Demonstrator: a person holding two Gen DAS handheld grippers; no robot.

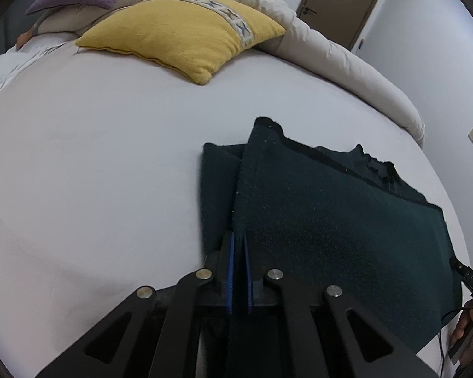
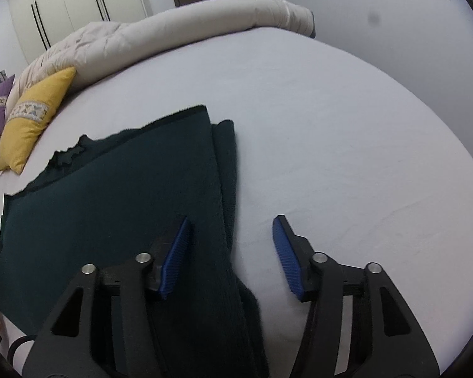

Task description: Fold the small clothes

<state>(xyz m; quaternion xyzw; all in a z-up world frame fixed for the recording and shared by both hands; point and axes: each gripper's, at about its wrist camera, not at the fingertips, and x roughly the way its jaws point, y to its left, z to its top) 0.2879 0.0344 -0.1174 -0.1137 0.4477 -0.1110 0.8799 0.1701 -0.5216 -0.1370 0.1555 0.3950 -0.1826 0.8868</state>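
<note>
Dark-green garment [image 1: 331,230] flat on bed [image 1: 110,173] | left gripper [image 1: 238,245] clenched on its left edge | right gripper [image 2: 231,239] released, straddling right edge | risk: lopsided lift, fold skews

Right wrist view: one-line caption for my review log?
Right gripper open, fingers straddling the dark green garment's folded edge on the white bed.

Both wrist cameras look low and close along their fingers across the bed [image 1: 94,163], the left one facing the yellow pillow [image 1: 186,34]; both views share the dark green garment [image 2: 110,195] and rolled duvet [image 2: 173,28].
</note>
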